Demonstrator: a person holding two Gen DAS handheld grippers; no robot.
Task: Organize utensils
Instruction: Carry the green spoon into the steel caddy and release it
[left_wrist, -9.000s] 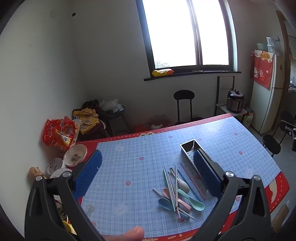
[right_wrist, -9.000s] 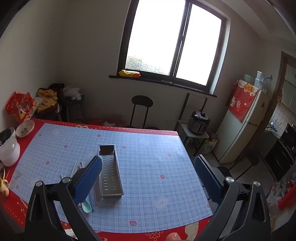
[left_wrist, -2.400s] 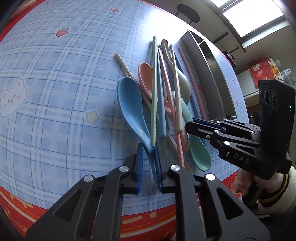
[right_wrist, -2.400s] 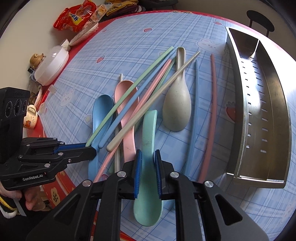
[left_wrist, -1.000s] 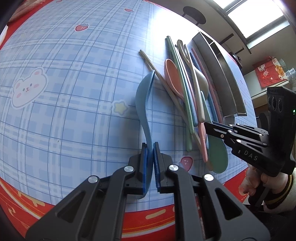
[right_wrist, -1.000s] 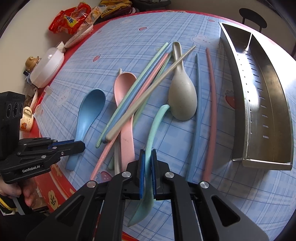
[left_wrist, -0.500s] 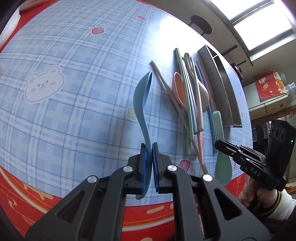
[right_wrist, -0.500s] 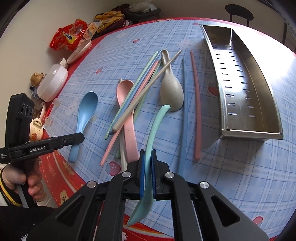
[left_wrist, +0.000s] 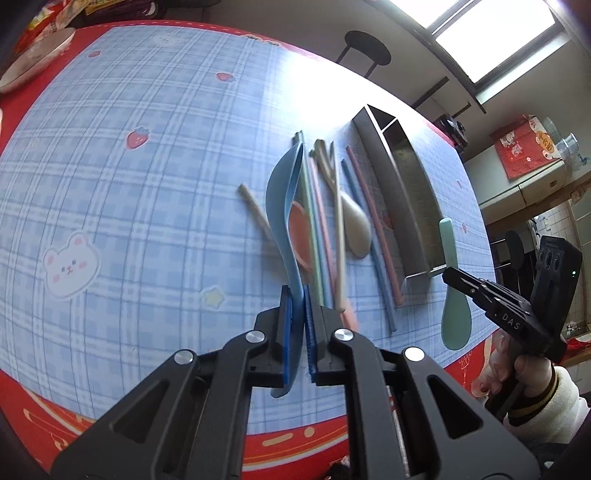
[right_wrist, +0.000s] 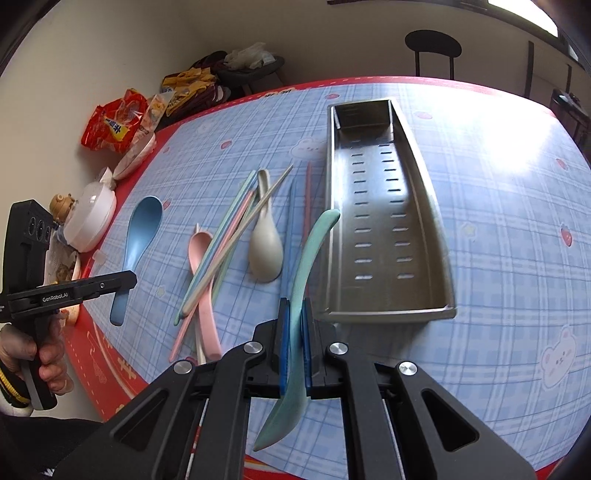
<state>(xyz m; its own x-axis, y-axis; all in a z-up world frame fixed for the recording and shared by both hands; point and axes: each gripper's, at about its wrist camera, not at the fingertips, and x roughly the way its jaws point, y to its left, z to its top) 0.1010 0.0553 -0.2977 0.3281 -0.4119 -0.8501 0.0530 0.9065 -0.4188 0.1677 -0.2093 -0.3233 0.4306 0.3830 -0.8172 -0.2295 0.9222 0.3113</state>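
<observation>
My left gripper (left_wrist: 295, 299) is shut on the handle of a blue spoon (left_wrist: 282, 199), held above the checked tablecloth; in the right wrist view the blue spoon (right_wrist: 142, 229) hangs from that gripper (right_wrist: 127, 280). My right gripper (right_wrist: 295, 306) is shut on a mint green spoon (right_wrist: 310, 251), handle forward, just in front of the near end of the steel utensil tray (right_wrist: 376, 206). From the left, the mint spoon (left_wrist: 452, 288) hangs beside the tray (left_wrist: 399, 199). A pink spoon (right_wrist: 201, 251), a beige spoon (right_wrist: 266, 251) and several coloured chopsticks (right_wrist: 229, 236) lie left of the tray.
Snack bags (right_wrist: 114, 125) and a white lidded bowl (right_wrist: 90, 218) crowd the table's far left edge. A black stool (right_wrist: 432, 48) stands beyond the table. The tray holds nothing. A person's hand (left_wrist: 506, 373) grips the right tool at the table's red border.
Both grippers have risen with their spoons. The blue spoon has come off the cloth. The right gripper has carried the mint spoon sideways to the tray's near end.
</observation>
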